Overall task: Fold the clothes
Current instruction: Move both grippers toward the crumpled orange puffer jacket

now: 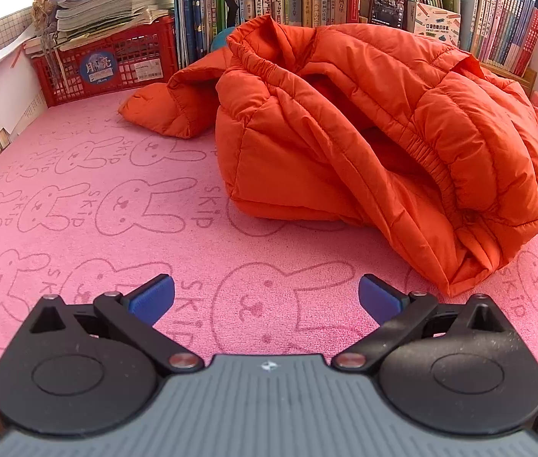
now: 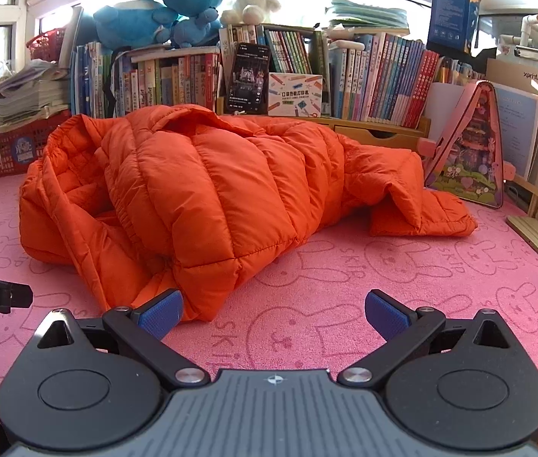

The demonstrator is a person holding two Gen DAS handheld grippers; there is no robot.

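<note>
Near counter's front edge, both tongs gape wide, empty; jacket (image 2: pixel 208 190) lies ahead, long axis left-right, hem corner nearest right tongs (image 2: pixel 273 314); left tongs (image 1: pixel 266 301) farther.

jacket (image 2: pixel 208 190): 1 | tools: 2 | red crate (image 1: pixel 109 64): 1 | phone (image 2: pixel 248 78): 1 | plush toys: 3

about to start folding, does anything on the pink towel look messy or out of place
Only the orange quilted puffer jacket: it lies crumpled in a heap on the pink bunny-print towel, one sleeve folded out sideways. Nothing looks spilled or damaged.
</note>
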